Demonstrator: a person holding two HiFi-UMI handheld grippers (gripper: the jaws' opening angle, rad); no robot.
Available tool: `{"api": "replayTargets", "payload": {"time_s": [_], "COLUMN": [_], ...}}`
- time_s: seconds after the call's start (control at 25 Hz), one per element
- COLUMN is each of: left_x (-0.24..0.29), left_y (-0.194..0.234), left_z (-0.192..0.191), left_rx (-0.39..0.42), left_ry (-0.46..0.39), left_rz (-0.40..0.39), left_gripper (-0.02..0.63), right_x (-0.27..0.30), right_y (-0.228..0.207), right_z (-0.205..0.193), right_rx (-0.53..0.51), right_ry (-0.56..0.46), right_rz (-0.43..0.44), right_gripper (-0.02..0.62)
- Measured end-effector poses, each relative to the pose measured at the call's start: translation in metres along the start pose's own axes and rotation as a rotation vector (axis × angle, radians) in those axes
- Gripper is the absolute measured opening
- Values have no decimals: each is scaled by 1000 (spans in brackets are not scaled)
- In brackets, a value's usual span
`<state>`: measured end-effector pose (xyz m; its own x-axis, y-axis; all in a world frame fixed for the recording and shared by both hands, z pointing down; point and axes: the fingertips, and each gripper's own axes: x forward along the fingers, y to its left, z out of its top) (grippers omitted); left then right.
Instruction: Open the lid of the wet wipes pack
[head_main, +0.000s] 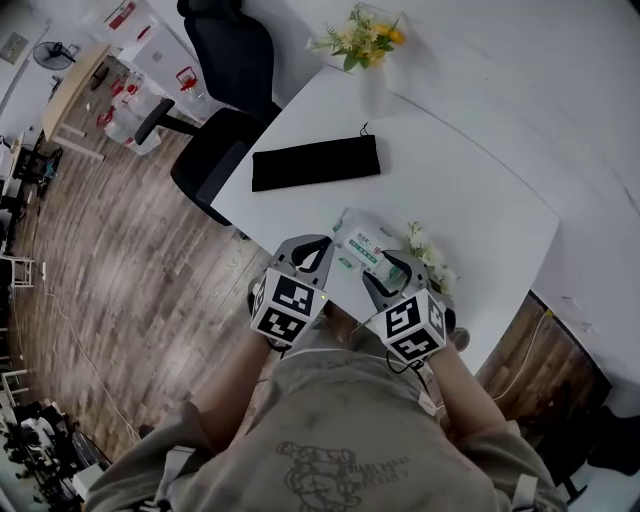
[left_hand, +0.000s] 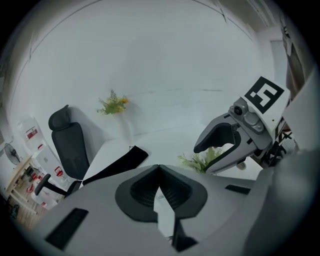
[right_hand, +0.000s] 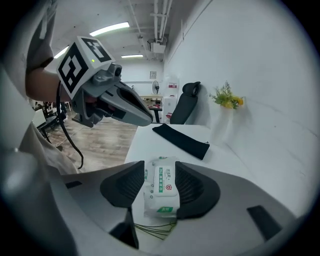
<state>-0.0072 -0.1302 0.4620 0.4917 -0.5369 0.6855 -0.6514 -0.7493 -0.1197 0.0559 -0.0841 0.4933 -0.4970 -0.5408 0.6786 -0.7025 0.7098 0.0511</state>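
Note:
The wet wipes pack, white with green print and its flat lid closed on top, lies near the front edge of the white table. My right gripper hovers over it. In the right gripper view the right gripper is open, the pack showing between its pads with a gap on each side. My left gripper is just left of the pack, and in the left gripper view the left gripper is shut, its tips meeting on nothing.
A black pouch lies mid-table beyond the pack. A small flower sprig sits right of the pack, against the right gripper. A vase of yellow flowers stands at the far edge. A black office chair is off the table's left side.

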Motion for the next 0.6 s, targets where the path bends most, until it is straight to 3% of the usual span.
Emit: {"api": "replayTargets", "payload": {"time_s": [0.6], "left_x": [64], "left_y": [9], "left_z": [-70], "left_rx": [81], "left_ry": [130], "left_rz": [-212], "left_gripper": [17], "right_x": [70], "right_y": [9], "right_z": [-39], "right_rx": [14], "right_ry": [222], "right_rz": [-127], "right_gripper": [206]}}
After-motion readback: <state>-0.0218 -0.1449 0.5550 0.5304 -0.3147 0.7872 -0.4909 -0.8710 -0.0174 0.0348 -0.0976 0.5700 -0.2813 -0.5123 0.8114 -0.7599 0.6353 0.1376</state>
